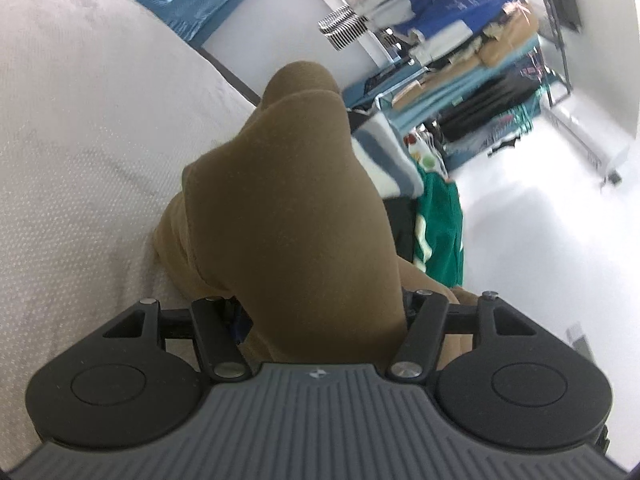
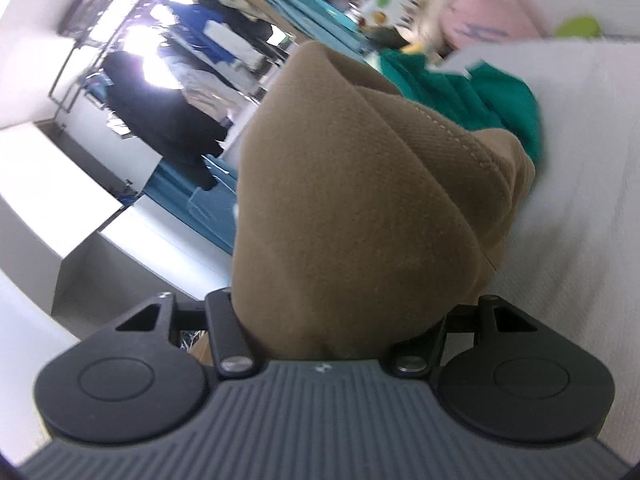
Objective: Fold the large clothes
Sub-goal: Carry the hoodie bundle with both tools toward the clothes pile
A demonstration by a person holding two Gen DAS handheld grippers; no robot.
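Note:
A large tan-brown garment (image 1: 292, 216) is bunched in front of my left gripper (image 1: 320, 320) and hides both fingers; the gripper is shut on the cloth, held above a white textured bed cover (image 1: 80, 140). In the right wrist view the same tan garment (image 2: 360, 208) drapes over my right gripper (image 2: 340, 328), which is shut on it, fingers hidden. The cloth hangs lifted, its stitched hem showing at the right.
A green garment (image 1: 440, 224) and a striped blue-white one (image 1: 384, 160) lie beyond the tan cloth; the green garment also shows in the right wrist view (image 2: 480, 96). Racks of clothes (image 1: 480, 60) stand across the white floor (image 1: 540, 240). A pink item (image 2: 492, 20) lies on the bed.

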